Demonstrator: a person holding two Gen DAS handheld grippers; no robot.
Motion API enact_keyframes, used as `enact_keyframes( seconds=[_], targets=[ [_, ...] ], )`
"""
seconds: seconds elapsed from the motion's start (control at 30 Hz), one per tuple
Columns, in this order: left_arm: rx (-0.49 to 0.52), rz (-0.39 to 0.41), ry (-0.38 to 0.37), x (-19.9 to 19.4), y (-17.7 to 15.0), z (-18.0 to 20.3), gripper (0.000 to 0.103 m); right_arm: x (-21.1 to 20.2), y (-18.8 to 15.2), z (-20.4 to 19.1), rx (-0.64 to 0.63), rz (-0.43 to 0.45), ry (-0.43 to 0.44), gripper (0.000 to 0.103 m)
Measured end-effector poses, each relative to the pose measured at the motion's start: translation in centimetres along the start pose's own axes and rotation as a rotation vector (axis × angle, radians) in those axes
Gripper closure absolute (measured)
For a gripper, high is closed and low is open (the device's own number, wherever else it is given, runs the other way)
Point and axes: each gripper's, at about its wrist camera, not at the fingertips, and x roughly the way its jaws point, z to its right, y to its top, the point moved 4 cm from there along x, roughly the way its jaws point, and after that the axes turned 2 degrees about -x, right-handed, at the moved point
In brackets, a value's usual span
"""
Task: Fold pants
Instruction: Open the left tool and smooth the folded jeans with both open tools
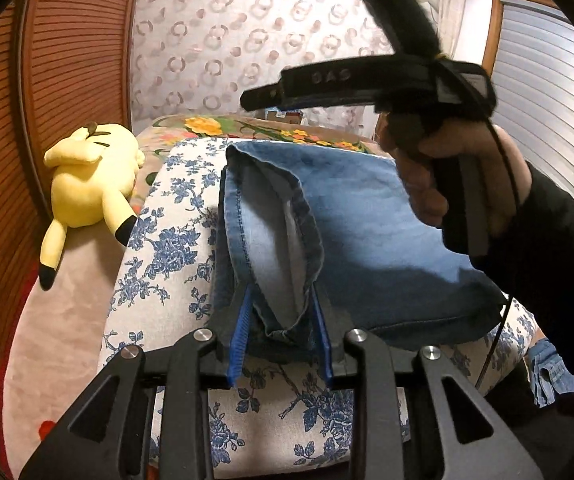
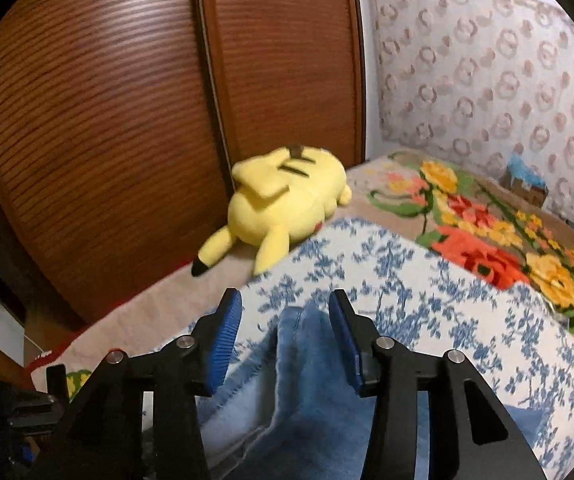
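Bed [image 1: 67, 320], floral cover: carries your jeans [image 1: 367, 216], folded, long axis running away from you toward the wall. Left gripper [image 1: 281, 328]: nearer hem end, jaws closed on the bunched hem. Right gripper [image 2: 285, 336]: jaws parted, denim fold between them, pads clear of it. Next fold likely runs forward along that axis.

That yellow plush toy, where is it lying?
The yellow plush toy lies on the bed's left side in both views, by the wooden slatted doors, just beyond the blue-flowered cloth under the jeans.
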Motion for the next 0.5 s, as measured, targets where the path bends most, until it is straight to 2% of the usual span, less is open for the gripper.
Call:
enact_keyframes(
  seconds=[0.23, 0.5],
  targets=[
    [0.015, 0.002, -0.007, 0.0, 0.2, 0.7, 0.073, -3.5, -2.0, 0.0, -0.022, 0.044, -0.040, 0.055],
    [0.038, -0.025, -0.020, 1.7, 0.2, 1.9, 0.073, -8.3, -7.9, 2.2, 0.059, 0.038, -0.108, 0.055]
  ],
)
